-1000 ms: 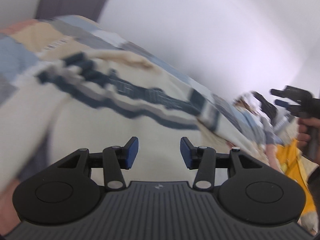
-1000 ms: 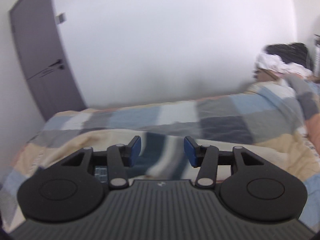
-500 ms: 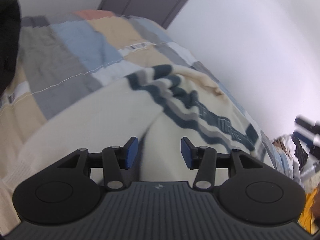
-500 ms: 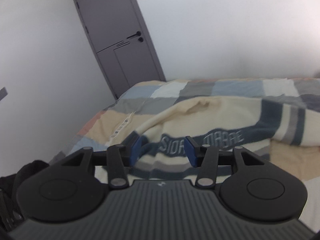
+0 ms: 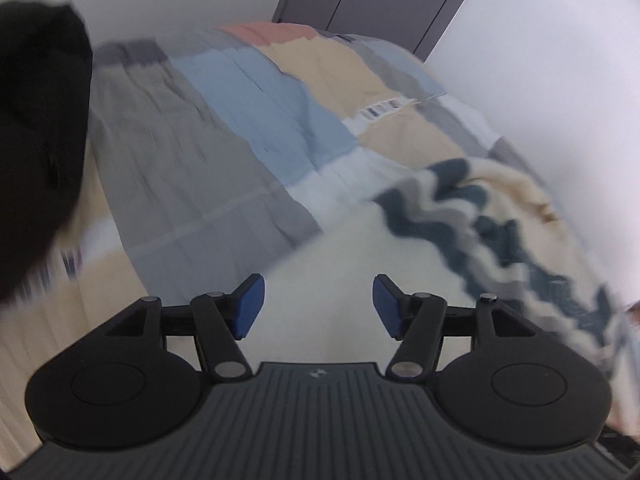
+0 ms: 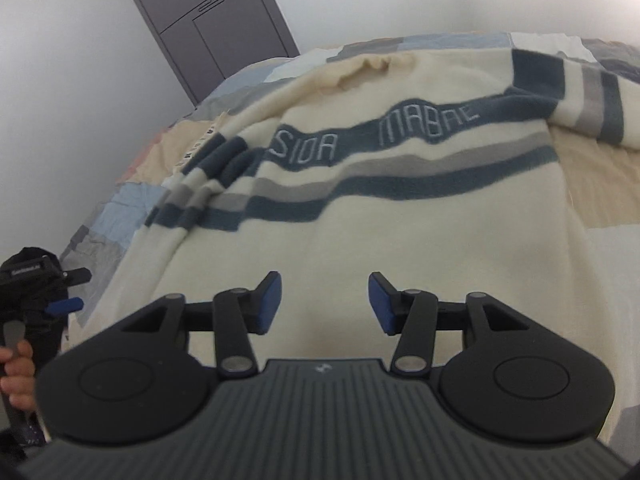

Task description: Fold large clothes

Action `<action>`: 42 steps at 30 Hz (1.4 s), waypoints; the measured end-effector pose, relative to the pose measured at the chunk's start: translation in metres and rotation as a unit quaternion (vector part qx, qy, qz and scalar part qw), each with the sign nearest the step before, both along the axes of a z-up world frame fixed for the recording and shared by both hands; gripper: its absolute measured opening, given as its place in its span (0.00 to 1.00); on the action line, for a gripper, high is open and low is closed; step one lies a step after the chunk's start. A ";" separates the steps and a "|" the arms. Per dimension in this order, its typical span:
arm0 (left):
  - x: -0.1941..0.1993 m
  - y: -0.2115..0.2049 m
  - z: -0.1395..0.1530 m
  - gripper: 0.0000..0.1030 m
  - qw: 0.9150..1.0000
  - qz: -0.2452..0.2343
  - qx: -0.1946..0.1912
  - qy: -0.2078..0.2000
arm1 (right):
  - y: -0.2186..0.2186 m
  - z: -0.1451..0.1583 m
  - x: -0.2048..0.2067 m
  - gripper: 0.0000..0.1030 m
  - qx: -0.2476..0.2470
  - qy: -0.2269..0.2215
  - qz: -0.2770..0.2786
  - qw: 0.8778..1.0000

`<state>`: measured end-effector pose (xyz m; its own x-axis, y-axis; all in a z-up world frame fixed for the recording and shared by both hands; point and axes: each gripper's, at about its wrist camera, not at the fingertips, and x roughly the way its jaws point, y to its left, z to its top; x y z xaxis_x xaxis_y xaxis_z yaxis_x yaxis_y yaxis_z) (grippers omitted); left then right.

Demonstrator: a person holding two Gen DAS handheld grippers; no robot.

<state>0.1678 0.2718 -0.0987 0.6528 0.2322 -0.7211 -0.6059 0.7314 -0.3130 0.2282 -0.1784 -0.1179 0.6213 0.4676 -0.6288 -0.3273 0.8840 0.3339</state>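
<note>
A cream sweater (image 6: 400,240) with navy and grey stripes lies spread across a patchwork bedspread (image 5: 208,152), filling the centre of the right wrist view, its lettered band curving across the upper middle. I hold my right gripper (image 6: 324,304) just above the plain lower body of the garment, blue-padded fingers (image 6: 270,304) spread wide with nothing between them. My left gripper (image 5: 316,308), seen in the blurred left wrist view, also stands agape and empty, hovering over the cream edge at lower centre, where sweater meets the grey and blue patches of the bedspread. In the right wrist view that same left gripper shows at the far left edge, off the sweater's side, with my hand (image 6: 16,372) on its handle below.

One sleeve (image 6: 196,184) is bunched in wavy folds at the left of the right view; the other sleeve (image 6: 576,96) bends across the upper right corner. A grey door (image 6: 208,20) stands at upper left, and a dark mass (image 5: 36,128) that I cannot identify fills the left edge of the left view.

I judge that folding has not truly begun: this looks like the approach to a first grasp, the garment laid out but rumpled. The next move calls, I think, for each gripper to settle on an edge of the sweater, probably hem or side seam, and to pinch a single layer without catching the bedspread beneath. The bunched sleeve likely needs smoothing first.
</note>
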 end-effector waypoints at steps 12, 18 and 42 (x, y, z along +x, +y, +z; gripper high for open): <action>0.040 0.013 -0.046 0.53 0.996 -0.041 0.026 0.080 | -0.009 -0.029 0.038 0.79 0.015 0.042 -0.040 0.998; 0.040 0.007 -0.032 0.10 0.995 -0.057 0.023 0.079 | 0.000 -0.033 0.042 0.79 0.003 0.032 -0.041 0.999; 0.287 0.169 0.032 0.08 0.950 -0.023 0.280 0.136 | 0.034 -0.059 0.096 0.80 -0.065 -0.088 -0.052 0.993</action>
